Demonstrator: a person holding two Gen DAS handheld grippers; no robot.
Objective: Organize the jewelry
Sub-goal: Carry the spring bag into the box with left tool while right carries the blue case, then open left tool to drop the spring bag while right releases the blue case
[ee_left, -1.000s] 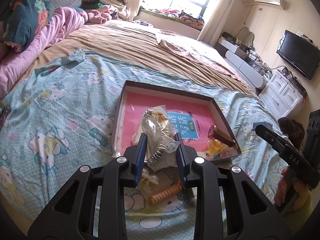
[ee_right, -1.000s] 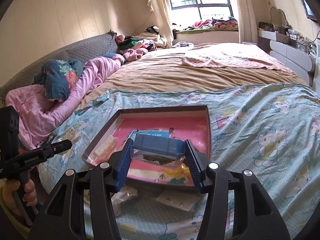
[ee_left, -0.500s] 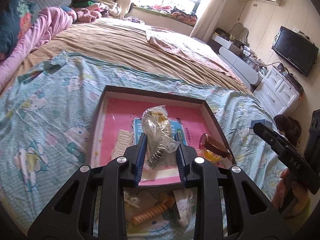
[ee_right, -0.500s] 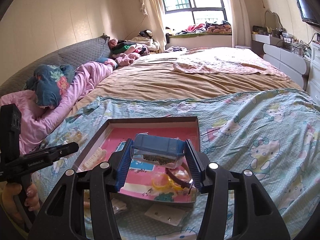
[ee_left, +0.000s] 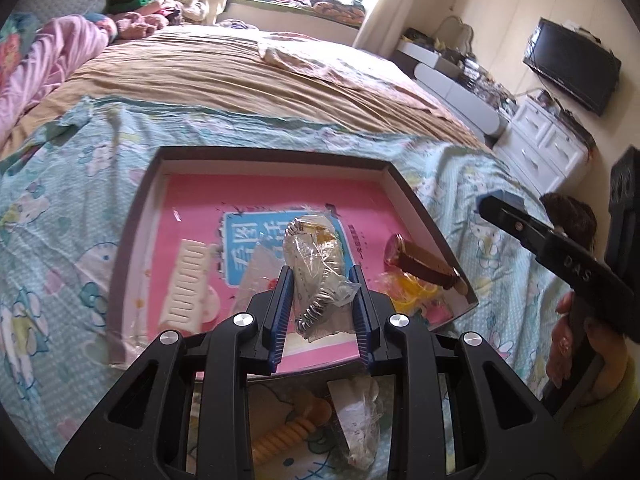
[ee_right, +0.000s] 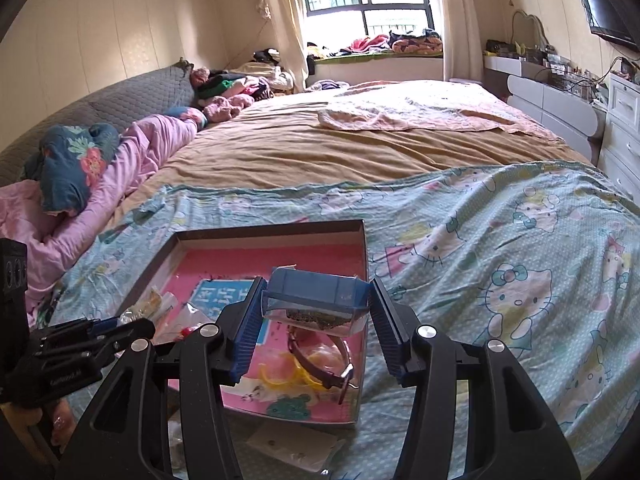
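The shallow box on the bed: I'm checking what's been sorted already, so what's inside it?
Inside the shallow box: a white comb, brown-strapped watch and yellow rings on a pink printed sheet. The held clear packet covers part of it.

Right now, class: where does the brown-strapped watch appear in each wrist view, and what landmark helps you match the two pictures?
Left wrist view: the watch lies in the tray's near right corner, right of the left gripper.
Right wrist view: the watch lies in the tray's near right part, below the right gripper.
Shared landmark: the yellow rings beside it.
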